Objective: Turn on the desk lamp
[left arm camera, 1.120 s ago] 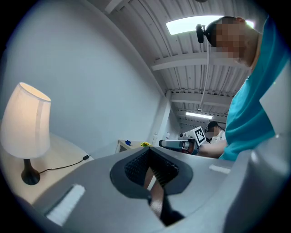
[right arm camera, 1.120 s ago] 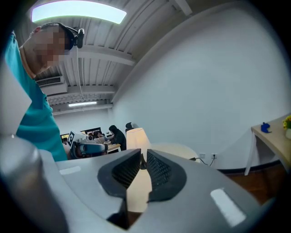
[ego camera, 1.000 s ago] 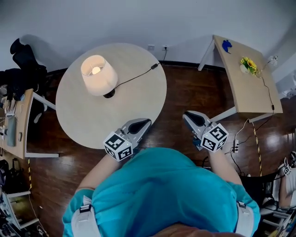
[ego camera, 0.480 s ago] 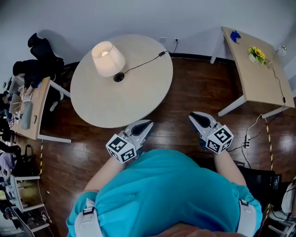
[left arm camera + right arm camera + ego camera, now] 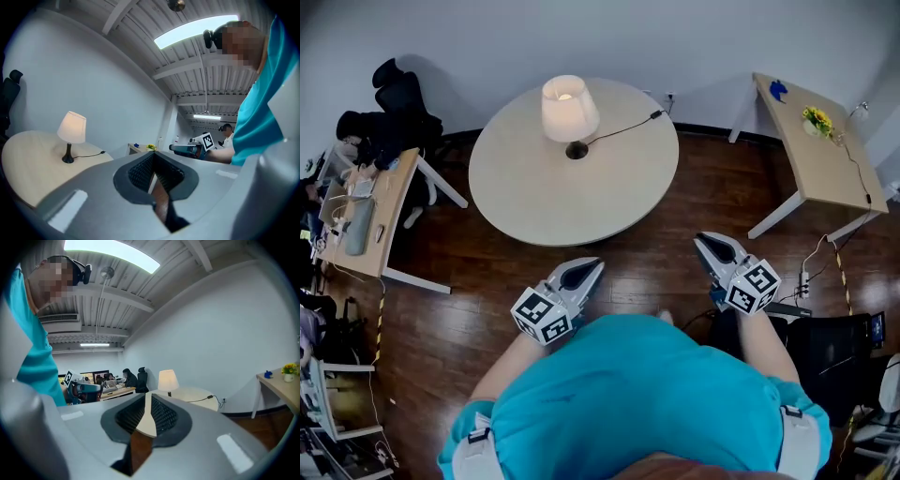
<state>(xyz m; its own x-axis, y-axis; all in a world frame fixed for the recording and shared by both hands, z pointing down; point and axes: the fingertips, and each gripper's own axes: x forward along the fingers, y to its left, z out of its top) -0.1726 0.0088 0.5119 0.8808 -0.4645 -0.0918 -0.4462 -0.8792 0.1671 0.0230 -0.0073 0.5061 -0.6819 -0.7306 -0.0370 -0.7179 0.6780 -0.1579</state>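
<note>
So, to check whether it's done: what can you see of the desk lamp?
The desk lamp stands upright on the round table, toward its far side. It has a cream tapered shade, a dark stem and a round dark base. It is lit. A black cord runs from its base toward the wall.

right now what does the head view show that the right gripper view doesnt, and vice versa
Only the head view: the right claw from outside with its marker cube, and a white power strip on the floor beside it. Only the right gripper view: the ceiling light panel, the camera on the person's head, and its own jaws meeting at the tips, empty. Both: the lit lamp on the round table, the side desk with yellow flowers, and the left claw.
</note>
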